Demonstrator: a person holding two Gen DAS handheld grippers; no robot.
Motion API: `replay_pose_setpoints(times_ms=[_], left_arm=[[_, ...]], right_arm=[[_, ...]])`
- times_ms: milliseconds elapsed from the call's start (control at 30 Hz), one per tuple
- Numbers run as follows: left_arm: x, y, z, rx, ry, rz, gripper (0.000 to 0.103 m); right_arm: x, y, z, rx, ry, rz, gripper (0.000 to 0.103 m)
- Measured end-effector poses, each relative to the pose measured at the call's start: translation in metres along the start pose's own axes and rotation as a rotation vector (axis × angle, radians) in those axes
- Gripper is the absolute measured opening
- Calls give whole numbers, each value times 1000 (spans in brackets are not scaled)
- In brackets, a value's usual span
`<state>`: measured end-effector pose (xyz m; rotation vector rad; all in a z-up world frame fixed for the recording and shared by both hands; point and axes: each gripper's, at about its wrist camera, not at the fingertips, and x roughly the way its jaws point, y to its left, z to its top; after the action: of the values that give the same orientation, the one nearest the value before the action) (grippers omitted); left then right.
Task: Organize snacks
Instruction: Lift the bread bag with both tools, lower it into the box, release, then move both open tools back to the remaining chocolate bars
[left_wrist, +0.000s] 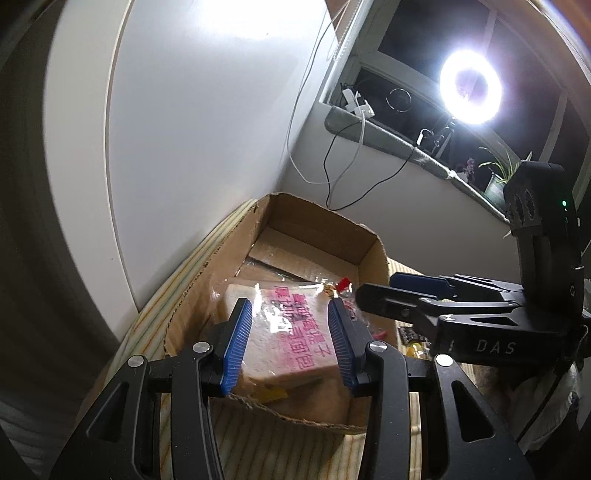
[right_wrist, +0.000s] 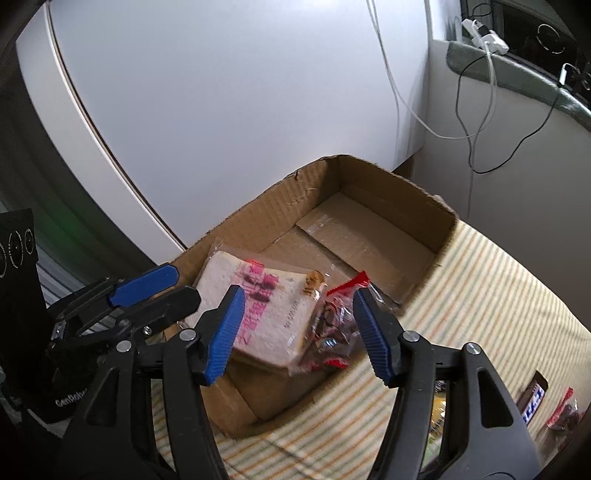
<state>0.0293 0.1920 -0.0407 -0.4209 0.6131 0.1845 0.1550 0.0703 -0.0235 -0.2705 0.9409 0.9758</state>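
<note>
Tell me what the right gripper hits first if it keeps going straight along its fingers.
Most likely the red-and-clear snack bag lying in the cardboard box beside the wrapped bread. The right gripper stands open around it; depth is hard to judge.

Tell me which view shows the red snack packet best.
The right wrist view: the red snack packet lies unobstructed in the cardboard box beside the bread. The left wrist view shows only its red tip behind the bread.

Cardboard box, open top, on striped cloth. Inside at its near end: bagged white bread slice with pink print, lying tilted; red-and-clear snack packet touching it at 3 o'clock. Outside the box at 4 o'clock: brown bar and small red packet, lying flat.
</note>
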Motion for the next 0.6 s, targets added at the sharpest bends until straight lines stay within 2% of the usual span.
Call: replay_pose_setpoints(times_ms=[200,267,533,600], left_arm=[[-11,-19,-6,52,-15,-21,40],[-14,-27,-10,68,-21,-35,44],[-13,-61,-26,123,9,-98,44],[-9,-71,-30,137,27,-118,44]], right_arm=[[-29,-8,-20,-6,-36,-44,64],[-40,-14,-29,3,-55,-53,64],[-90,-61,-73,112,-139,-120,64],[-101,-73,-86,132,-133,-155,71]])
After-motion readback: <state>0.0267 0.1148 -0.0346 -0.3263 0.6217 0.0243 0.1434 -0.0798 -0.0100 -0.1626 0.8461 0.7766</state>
